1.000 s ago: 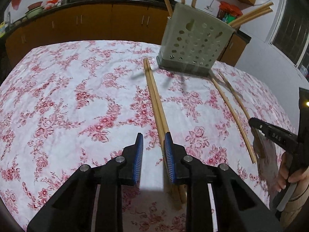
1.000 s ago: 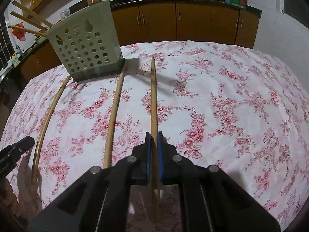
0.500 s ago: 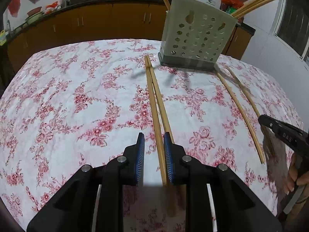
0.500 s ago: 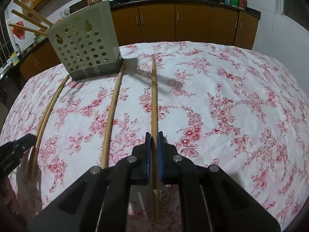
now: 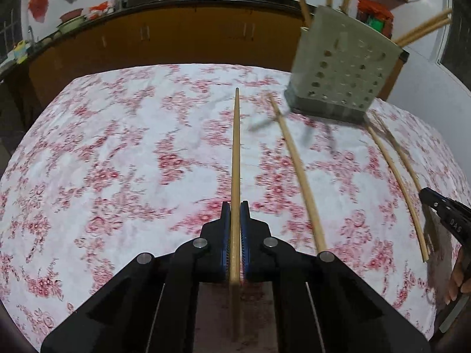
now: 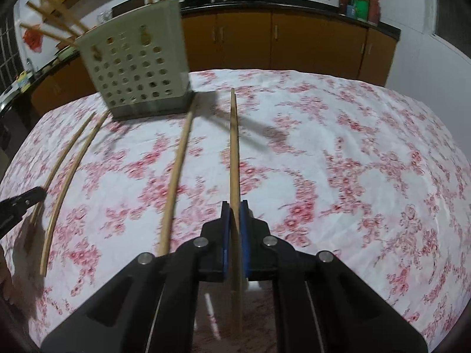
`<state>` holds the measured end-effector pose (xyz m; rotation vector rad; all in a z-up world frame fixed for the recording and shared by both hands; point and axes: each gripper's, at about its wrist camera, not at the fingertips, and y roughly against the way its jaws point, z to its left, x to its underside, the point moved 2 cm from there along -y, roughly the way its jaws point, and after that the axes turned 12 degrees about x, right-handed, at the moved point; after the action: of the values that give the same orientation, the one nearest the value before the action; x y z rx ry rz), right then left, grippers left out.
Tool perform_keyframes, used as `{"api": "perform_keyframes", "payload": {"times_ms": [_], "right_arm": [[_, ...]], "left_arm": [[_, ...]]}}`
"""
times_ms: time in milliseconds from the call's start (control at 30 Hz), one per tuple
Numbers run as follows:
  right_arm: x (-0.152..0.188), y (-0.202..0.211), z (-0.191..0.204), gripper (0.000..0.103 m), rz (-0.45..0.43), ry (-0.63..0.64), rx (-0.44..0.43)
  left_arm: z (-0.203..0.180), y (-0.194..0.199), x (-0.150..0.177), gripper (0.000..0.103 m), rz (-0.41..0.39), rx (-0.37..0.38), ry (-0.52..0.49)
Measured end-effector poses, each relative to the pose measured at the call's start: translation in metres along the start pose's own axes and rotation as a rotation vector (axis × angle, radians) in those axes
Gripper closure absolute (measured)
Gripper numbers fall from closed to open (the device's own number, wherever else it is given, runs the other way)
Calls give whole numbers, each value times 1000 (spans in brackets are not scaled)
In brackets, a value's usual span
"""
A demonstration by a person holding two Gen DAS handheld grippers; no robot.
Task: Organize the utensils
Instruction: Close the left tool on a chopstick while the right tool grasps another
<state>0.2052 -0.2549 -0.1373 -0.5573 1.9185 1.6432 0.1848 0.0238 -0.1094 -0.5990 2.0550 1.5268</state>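
The chopsticks are long, pale wooden sticks, round and plain; several lie on the floral tablecloth [image 5: 117, 153], running from near to far toward a perforated grey-green utensil holder [image 5: 341, 73] that stands at the far side of the table with more sticks leaning out of its top.

The left gripper [image 5: 235, 214] has just been closing and now has its blue pads pressed onto one chopstick [image 5: 235, 153], which runs straight ahead from between them; a second loose chopstick [image 5: 297, 173] lies just to its right, and two more curve along the right side near the other tool.

The right gripper [image 6: 235, 214] is likewise pinched tight on a chopstick [image 6: 234, 147] that points toward the far edge; a neighbouring chopstick [image 6: 176, 176] lies to its left, its far end touching the holder [image 6: 135, 73].

Both views are smeared with motion blur; the near ends of the held sticks vanish under the gripper bodies; whether the held sticks rest on the cloth or are lifted cannot be told; a hand [image 5: 459, 276] shows only partly at the right edge.
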Motion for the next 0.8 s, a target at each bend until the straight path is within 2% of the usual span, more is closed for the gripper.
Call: {"api": "perform_keyframes", "payload": {"times_ms": [800], "right_arm": [[1, -1, -3, 94, 2, -14, -8]], "left_arm": [[4, 2, 1, 95, -13, 54, 49]]}}
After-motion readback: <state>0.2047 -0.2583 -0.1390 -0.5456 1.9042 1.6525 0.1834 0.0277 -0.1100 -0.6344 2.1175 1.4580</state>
